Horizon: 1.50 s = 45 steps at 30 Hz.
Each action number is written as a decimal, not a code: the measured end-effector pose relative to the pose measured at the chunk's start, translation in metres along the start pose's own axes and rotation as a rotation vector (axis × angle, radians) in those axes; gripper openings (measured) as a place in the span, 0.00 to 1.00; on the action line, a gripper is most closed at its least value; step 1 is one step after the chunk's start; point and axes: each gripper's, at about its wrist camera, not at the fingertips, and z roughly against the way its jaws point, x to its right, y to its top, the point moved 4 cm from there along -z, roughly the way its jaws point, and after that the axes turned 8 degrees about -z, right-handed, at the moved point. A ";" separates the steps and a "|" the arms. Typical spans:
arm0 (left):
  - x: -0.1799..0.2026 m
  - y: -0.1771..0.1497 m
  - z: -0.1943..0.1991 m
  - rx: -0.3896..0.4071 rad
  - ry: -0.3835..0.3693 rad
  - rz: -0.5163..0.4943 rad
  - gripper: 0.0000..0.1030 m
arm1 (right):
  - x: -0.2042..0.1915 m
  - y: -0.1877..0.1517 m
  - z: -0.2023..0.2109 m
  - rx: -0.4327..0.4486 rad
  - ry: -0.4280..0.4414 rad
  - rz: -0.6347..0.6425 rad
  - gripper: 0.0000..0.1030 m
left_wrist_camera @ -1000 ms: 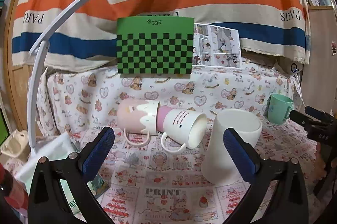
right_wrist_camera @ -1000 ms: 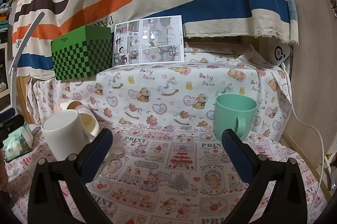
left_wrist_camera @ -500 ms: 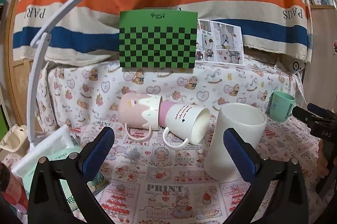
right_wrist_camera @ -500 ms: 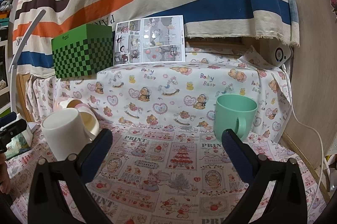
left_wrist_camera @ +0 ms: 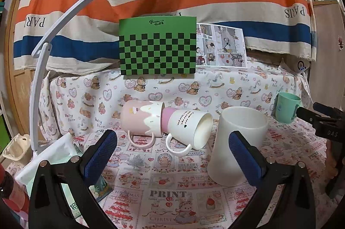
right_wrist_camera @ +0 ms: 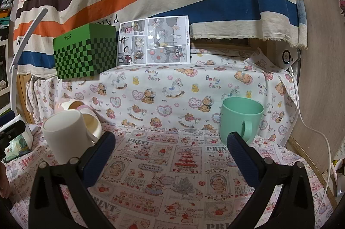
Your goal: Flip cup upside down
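A plain white cup stands upright, mouth up, on the printed cloth; in the right wrist view it is at the left. A mint green mug stands upright at the right; it is small at the far right in the left wrist view. A pink mug and a white mug with a pink band lie on their sides, nested. My left gripper is open and empty, its right finger in front of the white cup. My right gripper is open and empty, left of the green mug.
A green checkered box and a comic print stand on the raised ledge behind. A white lamp arm curves up at the left. A tissue pack lies at the left. A white cable runs along the right wall.
The left gripper has tilted slightly, so the scene sits lower and a little closer in its view. The right gripper has barely moved. No cup has moved.
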 end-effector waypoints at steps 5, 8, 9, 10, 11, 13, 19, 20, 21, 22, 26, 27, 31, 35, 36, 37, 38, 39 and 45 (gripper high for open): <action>-0.001 0.000 0.000 0.001 0.003 0.000 1.00 | 0.000 0.000 0.000 0.000 0.000 0.000 1.00; -0.001 0.000 0.000 0.002 0.001 -0.003 1.00 | 0.000 0.000 0.000 0.001 0.000 0.001 1.00; -0.001 0.000 0.000 0.001 0.001 -0.002 1.00 | 0.000 0.000 0.000 0.001 0.000 0.002 1.00; -0.001 0.000 0.000 0.002 0.001 -0.002 1.00 | 0.000 0.000 0.000 0.000 0.000 0.002 1.00; -0.001 0.000 0.000 0.002 0.002 -0.002 1.00 | 0.000 0.000 0.000 0.000 0.000 0.001 1.00; -0.001 0.000 0.000 0.003 0.001 -0.004 1.00 | 0.000 0.000 0.000 0.000 0.000 0.001 1.00; -0.001 0.000 0.000 0.002 0.001 -0.003 1.00 | 0.000 0.000 0.000 0.000 0.000 0.001 1.00; -0.002 0.000 -0.001 0.001 0.001 -0.003 1.00 | 0.000 0.000 0.000 0.000 0.000 0.001 1.00; -0.001 0.000 0.000 0.002 0.001 -0.003 1.00 | 0.000 0.000 0.000 0.000 0.000 0.001 1.00; -0.001 0.000 0.000 0.003 0.001 -0.003 1.00 | 0.000 0.000 0.000 0.000 0.000 0.001 1.00; -0.001 0.000 -0.001 -0.001 0.001 -0.004 1.00 | 0.000 0.000 0.000 0.000 0.000 0.002 1.00; -0.001 -0.001 -0.001 -0.003 0.001 -0.004 1.00 | 0.000 0.000 0.000 0.000 0.000 0.002 1.00; -0.001 -0.001 -0.001 0.000 0.002 -0.005 1.00 | 0.000 0.000 0.000 0.000 0.000 0.002 1.00; 0.000 -0.001 -0.001 0.001 0.003 -0.006 1.00 | 0.000 0.000 0.000 0.000 0.000 0.002 1.00; 0.000 -0.001 -0.001 0.001 0.002 -0.006 1.00 | 0.000 0.000 0.000 0.000 0.000 0.002 1.00; 0.000 -0.001 -0.001 0.000 0.002 -0.007 1.00 | 0.000 0.000 0.000 0.000 0.000 0.002 1.00; 0.000 -0.001 -0.001 0.001 0.002 -0.008 1.00 | 0.000 0.000 0.000 0.000 0.000 0.002 1.00; 0.000 -0.001 -0.001 0.000 0.002 -0.008 1.00 | 0.000 0.000 0.000 -0.001 0.001 0.003 1.00; 0.000 -0.002 -0.001 0.003 0.006 -0.004 1.00 | 0.000 0.000 0.000 0.000 0.001 0.003 1.00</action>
